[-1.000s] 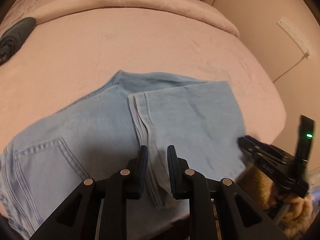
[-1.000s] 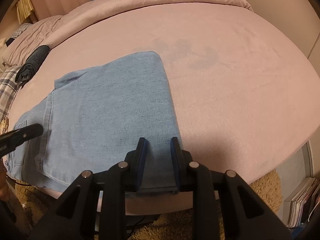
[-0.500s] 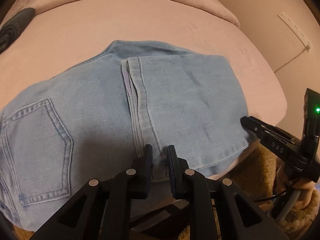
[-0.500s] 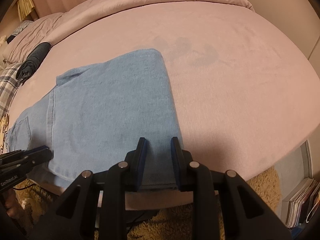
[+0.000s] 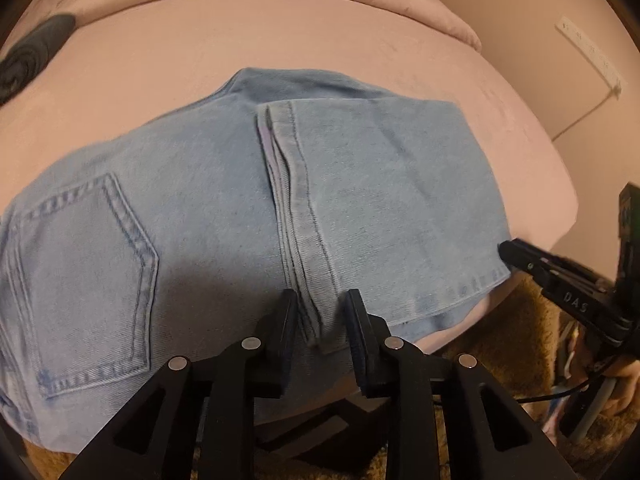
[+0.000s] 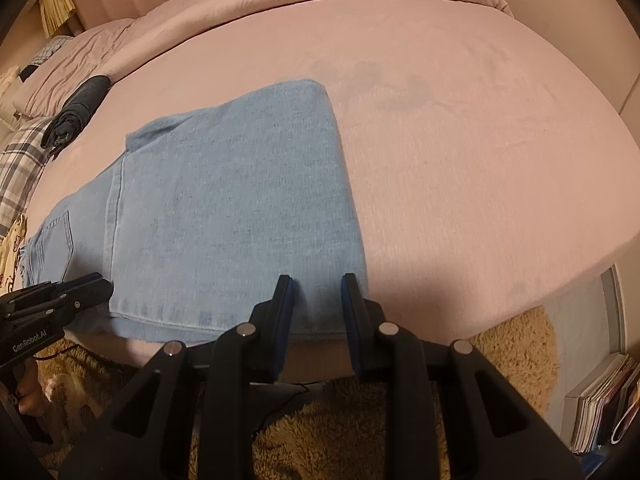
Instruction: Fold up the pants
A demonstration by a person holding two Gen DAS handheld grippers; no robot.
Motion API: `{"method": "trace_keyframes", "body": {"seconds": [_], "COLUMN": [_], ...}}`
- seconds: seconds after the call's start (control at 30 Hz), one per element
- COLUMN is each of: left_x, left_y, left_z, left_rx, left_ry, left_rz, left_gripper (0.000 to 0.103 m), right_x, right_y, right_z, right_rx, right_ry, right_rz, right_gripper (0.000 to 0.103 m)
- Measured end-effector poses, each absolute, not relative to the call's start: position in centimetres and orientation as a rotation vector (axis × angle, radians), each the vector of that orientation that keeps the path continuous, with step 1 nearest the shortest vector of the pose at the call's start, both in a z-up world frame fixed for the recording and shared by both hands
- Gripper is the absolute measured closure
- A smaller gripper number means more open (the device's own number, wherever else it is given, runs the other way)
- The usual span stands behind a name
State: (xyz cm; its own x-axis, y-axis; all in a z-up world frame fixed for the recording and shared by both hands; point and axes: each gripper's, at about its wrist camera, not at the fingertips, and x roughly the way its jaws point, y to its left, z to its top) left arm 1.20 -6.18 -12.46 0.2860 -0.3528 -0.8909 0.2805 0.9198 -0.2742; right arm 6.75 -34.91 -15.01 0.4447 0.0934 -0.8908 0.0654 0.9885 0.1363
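Light blue jeans (image 5: 208, 208) lie folded on the pink bed (image 5: 280, 52), with the legs folded over the seat and a back pocket (image 5: 88, 280) at the left. My left gripper (image 5: 320, 312) is open, its fingers on either side of the folded hem edge at the bed's near side. In the right wrist view the jeans (image 6: 224, 208) lie flat. My right gripper (image 6: 316, 296) is open at their near right corner, just above the cloth. Each gripper shows in the other's view: the right one (image 5: 560, 276) and the left one (image 6: 52, 300).
A dark rolled garment (image 6: 78, 108) lies at the bed's far left next to plaid fabric (image 6: 20, 164) and pillows. A shaggy tan rug (image 6: 500, 360) covers the floor below the bed edge. Books (image 6: 600, 400) stand at the lower right. A wall (image 5: 560, 40) is at the right.
My left gripper opened and released the hem, which now lies flat on the seat. The left wrist view moved closer over the jeans. My right gripper stayed at the near right corner.
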Motion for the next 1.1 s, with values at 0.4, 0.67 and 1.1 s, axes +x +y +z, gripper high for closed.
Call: {"method": "trace_keyframes", "body": {"seconds": [0.4,0.67,1.1], "left_x": [0.6,0.5,2.3], "left_y": [-4.3,-2.8,7.0], "left_z": [-12.5,-9.5,-7.4], "left_rx": [-0.138,-0.111,-0.256], "left_ry": [1.216,1.175,1.062], "left_rz": [-0.462,-0.418,-0.115], "left_gripper": [0.075,0.075,0.045], "right_x": [6.8,8.1,18.0], "right_y": [-34.7,-36.0,-32.0], "right_z": [-14.9,-13.1,-13.6], "right_rx": [0.151,0.247,0.036], "right_ry": [1.147,1.18,1.114], "right_rz": [0.008,0.036,0.056], "right_gripper": [0.079,0.071,0.05]}}
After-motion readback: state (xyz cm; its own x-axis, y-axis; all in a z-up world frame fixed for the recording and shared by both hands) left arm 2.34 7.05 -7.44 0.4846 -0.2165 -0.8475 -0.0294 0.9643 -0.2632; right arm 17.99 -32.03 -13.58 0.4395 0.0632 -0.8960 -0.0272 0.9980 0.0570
